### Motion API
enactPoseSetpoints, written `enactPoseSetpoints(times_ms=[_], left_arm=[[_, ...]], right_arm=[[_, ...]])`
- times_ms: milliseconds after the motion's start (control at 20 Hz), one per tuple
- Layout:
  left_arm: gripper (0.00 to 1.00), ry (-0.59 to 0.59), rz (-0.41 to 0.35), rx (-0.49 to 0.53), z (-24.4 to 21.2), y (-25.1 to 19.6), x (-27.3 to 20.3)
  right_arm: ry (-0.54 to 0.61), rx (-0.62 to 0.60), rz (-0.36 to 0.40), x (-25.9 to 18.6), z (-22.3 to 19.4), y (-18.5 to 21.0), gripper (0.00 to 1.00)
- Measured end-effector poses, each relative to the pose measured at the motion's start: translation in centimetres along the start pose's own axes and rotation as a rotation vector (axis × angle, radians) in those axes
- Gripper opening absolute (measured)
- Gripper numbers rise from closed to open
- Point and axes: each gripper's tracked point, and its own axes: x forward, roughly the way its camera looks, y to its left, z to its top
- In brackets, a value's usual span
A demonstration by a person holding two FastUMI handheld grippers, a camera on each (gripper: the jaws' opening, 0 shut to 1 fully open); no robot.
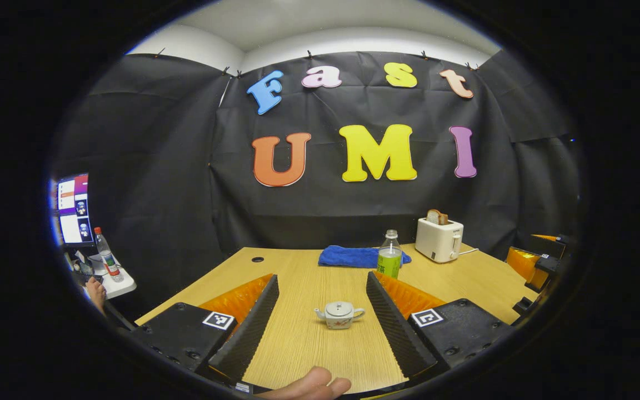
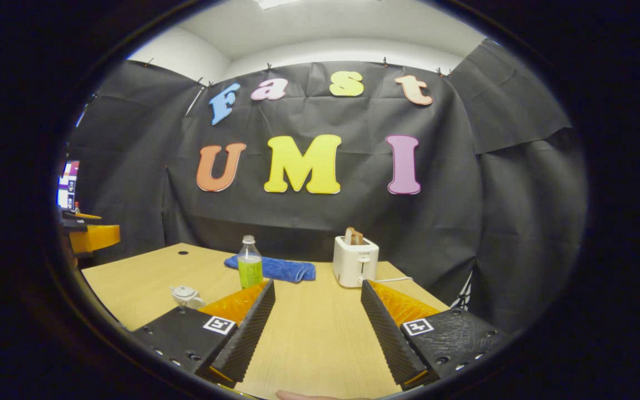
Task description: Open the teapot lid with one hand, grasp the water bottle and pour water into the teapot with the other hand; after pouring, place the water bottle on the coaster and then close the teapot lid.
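A small white teapot (image 1: 339,315) with its lid on stands on the wooden table (image 1: 309,344), straight ahead between the fingers of my left gripper (image 1: 323,280), which is open and still short of it. Behind it stands a water bottle (image 1: 389,254) with a green label. In the right gripper view the teapot (image 2: 185,295) is at the left and the bottle (image 2: 249,269) stands ahead left of my right gripper (image 2: 317,291), which is open and holds nothing. At the right edge of the left gripper view is the other gripper (image 1: 536,264).
A folded blue cloth (image 1: 353,256) lies at the back of the table, next to a white toaster (image 1: 438,238) holding a slice of bread. Off the table's left side are a screen (image 1: 73,208), a small shelf with another bottle (image 1: 106,255), and a person's hand (image 1: 96,291).
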Motion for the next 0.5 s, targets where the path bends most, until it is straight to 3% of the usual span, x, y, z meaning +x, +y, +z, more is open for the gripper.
enactPoseSetpoints(times_ms=[500], left_arm=[[0.99, 0.019, 0.002, 0.004, -0.62, -0.02, 0.44]], right_arm=[[-0.006, 0.010, -0.029, 0.36, -0.09, -0.84, 0.93]])
